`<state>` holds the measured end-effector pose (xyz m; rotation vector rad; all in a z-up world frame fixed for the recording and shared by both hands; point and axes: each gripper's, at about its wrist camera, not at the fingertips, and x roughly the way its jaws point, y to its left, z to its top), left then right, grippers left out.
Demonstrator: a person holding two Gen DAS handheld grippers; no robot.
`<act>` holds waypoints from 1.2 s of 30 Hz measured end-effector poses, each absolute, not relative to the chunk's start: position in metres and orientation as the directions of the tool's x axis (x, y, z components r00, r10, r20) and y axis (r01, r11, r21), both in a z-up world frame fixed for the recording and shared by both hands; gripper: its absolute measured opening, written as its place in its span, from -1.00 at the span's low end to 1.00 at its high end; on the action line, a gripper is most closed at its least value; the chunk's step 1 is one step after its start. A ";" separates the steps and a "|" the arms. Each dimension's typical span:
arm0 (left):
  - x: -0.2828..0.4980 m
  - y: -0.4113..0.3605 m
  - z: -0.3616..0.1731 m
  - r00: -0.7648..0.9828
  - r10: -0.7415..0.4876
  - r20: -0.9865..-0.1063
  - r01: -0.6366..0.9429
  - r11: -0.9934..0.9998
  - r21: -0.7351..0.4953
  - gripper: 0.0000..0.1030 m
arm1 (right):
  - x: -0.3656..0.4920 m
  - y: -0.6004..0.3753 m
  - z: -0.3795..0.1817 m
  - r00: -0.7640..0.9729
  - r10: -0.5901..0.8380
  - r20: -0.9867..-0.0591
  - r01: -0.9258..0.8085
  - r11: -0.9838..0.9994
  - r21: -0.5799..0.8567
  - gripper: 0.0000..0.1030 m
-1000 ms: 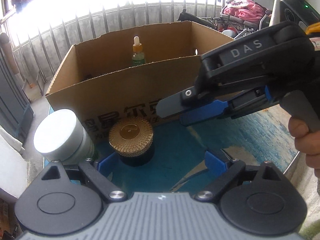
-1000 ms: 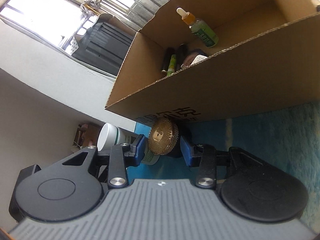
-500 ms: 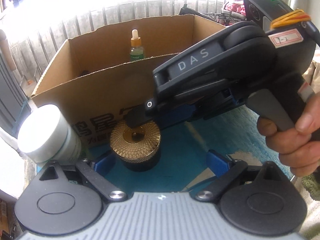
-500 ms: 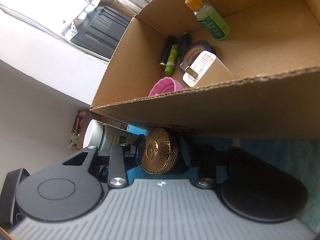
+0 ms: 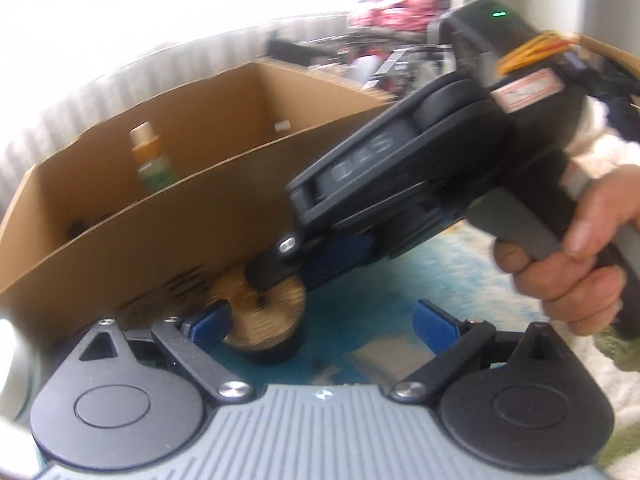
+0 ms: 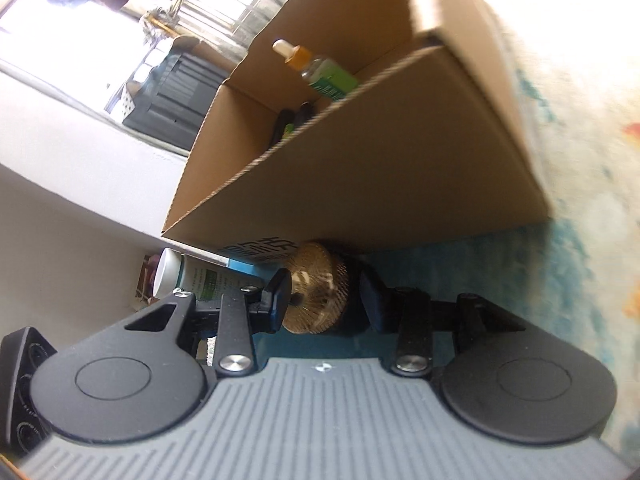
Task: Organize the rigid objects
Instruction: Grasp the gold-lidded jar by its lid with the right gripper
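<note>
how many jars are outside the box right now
2: the gold-lidded jar between the right gripper's pads, and a white-capped jar beside it, both by the box. More may be hidden.

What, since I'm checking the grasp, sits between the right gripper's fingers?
The gold-lidded jar, held by the right gripper; the right wrist view shows it.

Gold-lidded jar (image 6: 320, 288) between hand-held gripper (image 6: 326, 300) pads

Ahead of you the cardboard box (image 6: 400, 168) wall blocks any level pass, and its open top is the only way in. The gold-lidded jar (image 6: 320, 292) sits tight against that wall, with 1 white bottle (image 6: 188, 276) crowding its left and open blue mat (image 6: 520, 264) to its right.
</note>
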<state>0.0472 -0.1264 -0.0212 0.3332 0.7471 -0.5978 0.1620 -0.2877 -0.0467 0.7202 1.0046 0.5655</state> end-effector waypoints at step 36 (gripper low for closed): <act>0.074 -0.123 -0.021 0.525 -0.395 -0.754 0.590 0.808 -0.012 0.88 | 0.148 -0.299 -0.055 0.476 0.696 -0.537 -0.038 0.627 0.778 -0.18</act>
